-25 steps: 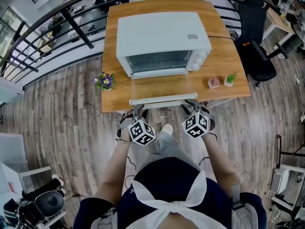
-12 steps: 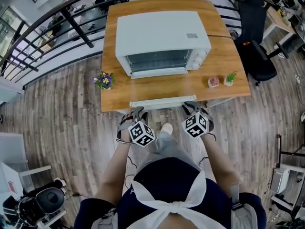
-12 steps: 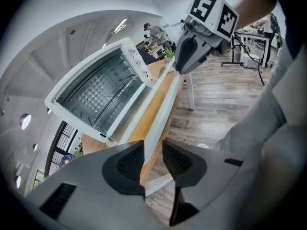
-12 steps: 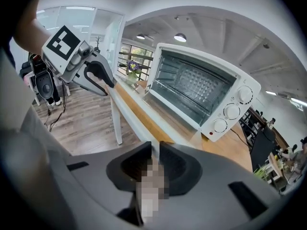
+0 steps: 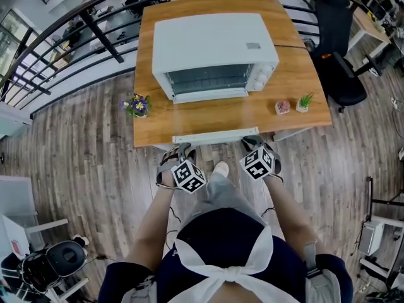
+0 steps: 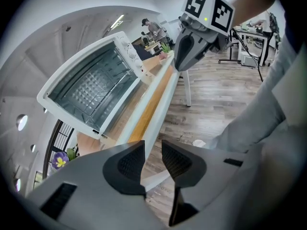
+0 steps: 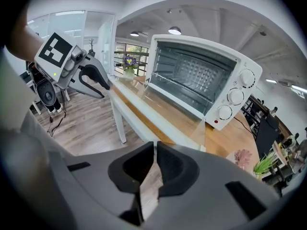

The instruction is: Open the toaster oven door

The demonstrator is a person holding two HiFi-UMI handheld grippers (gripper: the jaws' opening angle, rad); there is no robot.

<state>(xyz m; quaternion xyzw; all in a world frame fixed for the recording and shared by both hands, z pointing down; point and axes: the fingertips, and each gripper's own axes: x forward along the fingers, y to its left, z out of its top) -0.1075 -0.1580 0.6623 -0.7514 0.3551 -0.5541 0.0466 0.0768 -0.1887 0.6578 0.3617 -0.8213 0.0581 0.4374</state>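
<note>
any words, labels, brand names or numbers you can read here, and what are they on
No text can be read in any view.
Small grey label on top of the toaster oven: too small to read.
Dials on its front panel: any markings around them are too blurred to read.
Marker cubes: black and white square patterns only, no letters or digits.

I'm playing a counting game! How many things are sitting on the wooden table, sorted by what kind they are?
Toaster oven: 1
Little potted plants: 3 (purple and yellow flowers, pink one, green one)
Total: 4
</note>
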